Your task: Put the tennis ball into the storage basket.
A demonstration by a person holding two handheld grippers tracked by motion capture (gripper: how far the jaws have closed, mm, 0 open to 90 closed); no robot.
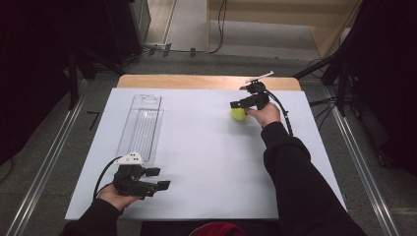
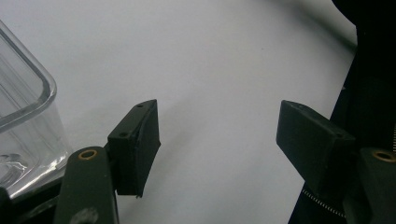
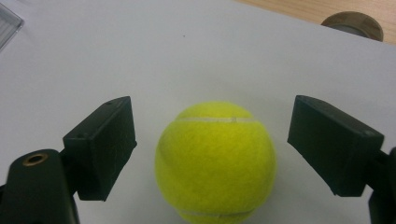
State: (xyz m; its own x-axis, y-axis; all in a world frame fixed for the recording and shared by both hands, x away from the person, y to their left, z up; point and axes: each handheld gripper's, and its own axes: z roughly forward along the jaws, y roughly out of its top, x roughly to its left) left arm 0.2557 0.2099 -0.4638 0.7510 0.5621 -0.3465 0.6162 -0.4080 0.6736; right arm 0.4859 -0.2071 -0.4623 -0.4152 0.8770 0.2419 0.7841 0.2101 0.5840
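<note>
White sheeting covers the broad tabletop (image 1: 206,162), with a strip of bare wood along its far edge. On its left side lies a long, clear plastic rectangular tray (image 1: 142,123), running away from the person; nothing can be made out inside it, and its rounded corner (image 2: 28,98) appears just beside the left gripper (image 1: 157,179). That gripper rests near the front left of the tabletop, jaws spread with only white surface between them.

Toward the far right, the right gripper (image 1: 239,104) is lowered over a fuzzy yellow-green tennis ball (image 1: 238,114). In the right gripper view the ball (image 3: 215,161) sits on the white surface between the two black jaws, which stand wide apart with a gap on each side, not touching it.

By my judgement the ball is light, springy and felt-covered, so it should grip well and not slip, though it may roll if nudged off-centre. Closing the jaws across its widest middle looks the safest hold.

A small round brownish object (image 3: 352,25) sits on the wood strip beyond.
</note>
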